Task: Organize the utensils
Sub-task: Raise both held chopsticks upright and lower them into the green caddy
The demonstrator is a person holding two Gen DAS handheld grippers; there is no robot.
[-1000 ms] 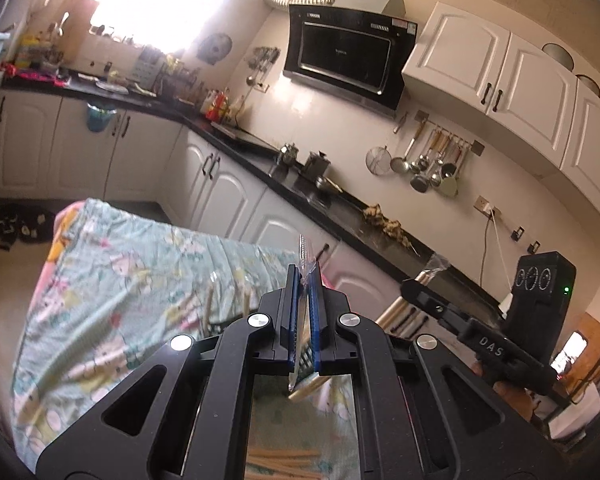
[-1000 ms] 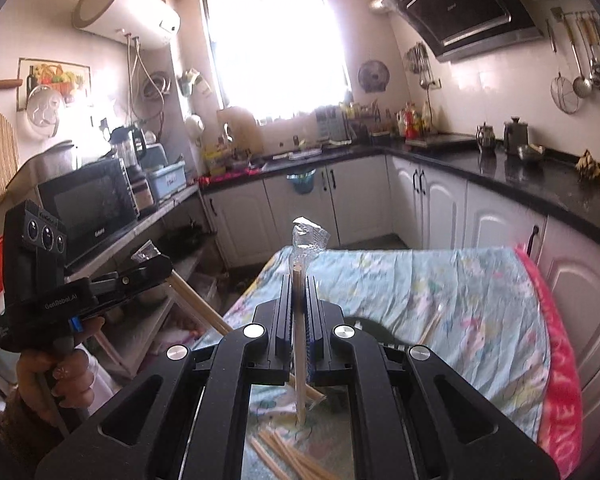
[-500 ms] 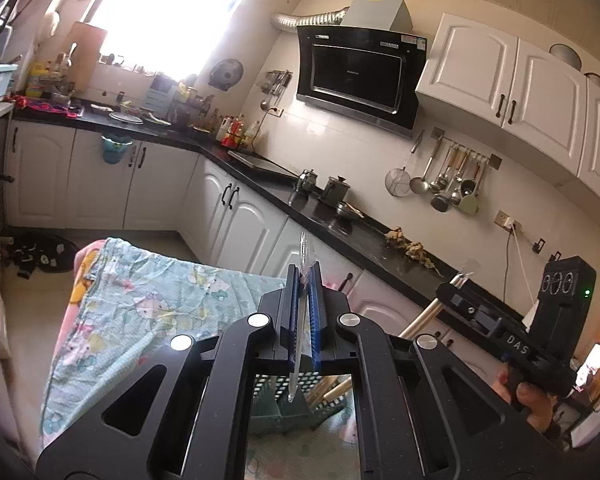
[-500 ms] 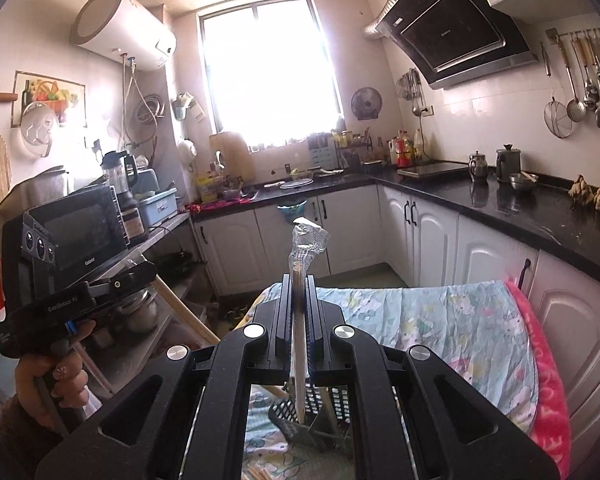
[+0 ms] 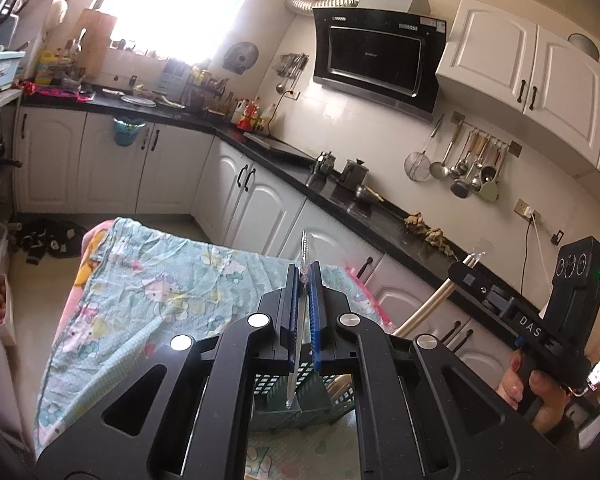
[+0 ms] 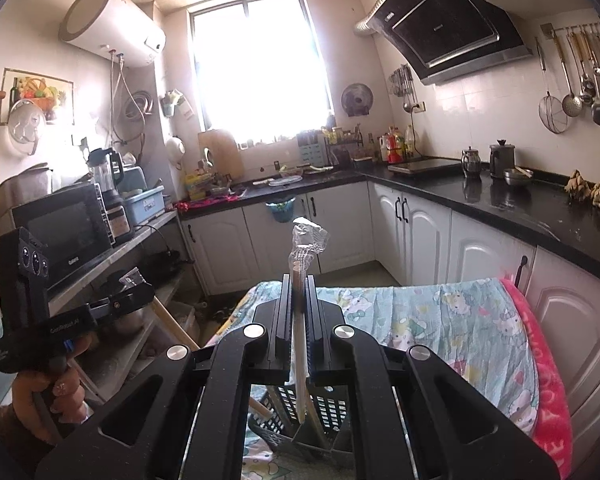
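Since a second ago both grippers have swung off the loose chopsticks to above a dark slotted basket (image 6: 300,412). The left gripper (image 5: 302,280) pinches a wrapped chopstick (image 5: 300,320), the right gripper (image 6: 298,284) another wrapped chopstick (image 6: 300,344). Beneath the jaws, the basket's contents are mostly hidden; a wooden stick end (image 6: 260,408) pokes out

Kitchen table — materials and finishes

Left gripper (image 5: 304,280) matt black plastic with bright metal screws; its blue pads (image 5: 313,320) look ribbed. Chopstick (image 6: 300,344) pale smooth wood in a clear crinkled plastic wrap (image 6: 308,240). Basket (image 6: 319,412) dark plastic mesh. Cloth (image 5: 160,280) soft, creased printed cotton — pink fuzzy edge. Counter (image 6: 519,208) glossy black stone, cabinets (image 5: 519,64) satin white, hood (image 5: 375,60) glossy black glass, ladles (image 5: 467,168) shiny metal.
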